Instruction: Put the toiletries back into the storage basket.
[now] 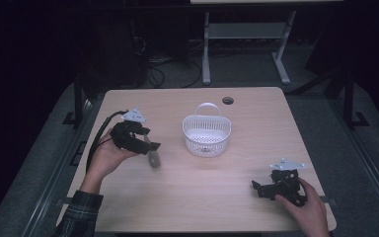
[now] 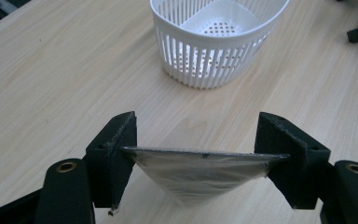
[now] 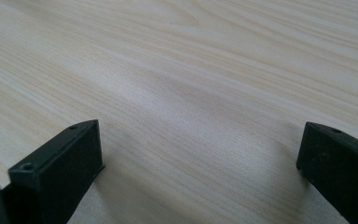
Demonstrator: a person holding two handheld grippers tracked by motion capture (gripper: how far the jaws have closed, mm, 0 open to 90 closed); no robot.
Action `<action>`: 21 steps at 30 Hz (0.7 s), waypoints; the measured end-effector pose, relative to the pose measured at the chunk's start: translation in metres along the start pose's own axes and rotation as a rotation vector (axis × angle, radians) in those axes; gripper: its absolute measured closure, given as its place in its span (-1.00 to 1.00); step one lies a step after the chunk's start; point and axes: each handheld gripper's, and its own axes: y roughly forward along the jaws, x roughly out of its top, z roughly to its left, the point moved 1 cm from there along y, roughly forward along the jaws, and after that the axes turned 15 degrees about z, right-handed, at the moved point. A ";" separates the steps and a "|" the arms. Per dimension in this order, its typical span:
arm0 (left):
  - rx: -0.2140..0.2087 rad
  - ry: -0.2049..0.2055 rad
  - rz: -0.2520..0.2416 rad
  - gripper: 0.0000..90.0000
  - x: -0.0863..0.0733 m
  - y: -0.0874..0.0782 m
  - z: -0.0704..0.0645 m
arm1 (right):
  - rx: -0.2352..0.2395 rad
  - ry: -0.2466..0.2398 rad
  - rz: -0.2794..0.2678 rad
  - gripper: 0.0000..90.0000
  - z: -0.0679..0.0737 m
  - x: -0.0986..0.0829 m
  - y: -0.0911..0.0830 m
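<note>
Basket, white, slotted, with handle, stands upright at table centre, toward far side. Left gripper at left, raised above wood, jaws pinching flat silvery packet by its two edges; packet hangs just left of basket, apart from it. Right gripper low at near right corner, jaws spread wide over bare wood. No legible writing on packet or basket.

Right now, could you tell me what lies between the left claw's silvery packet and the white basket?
Only bare tabletop separates the packet from the basket, as the left gripper view shows.
</note>
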 end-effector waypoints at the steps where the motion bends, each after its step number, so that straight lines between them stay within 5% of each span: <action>1: 0.001 0.004 0.001 -0.35 0.002 0.000 0.000 | 0.000 0.000 0.000 -1.00 0.000 0.000 0.000; 21: -0.002 0.032 -0.007 -0.35 0.043 -0.006 -0.003 | 0.000 0.001 0.002 -1.00 0.000 0.000 0.000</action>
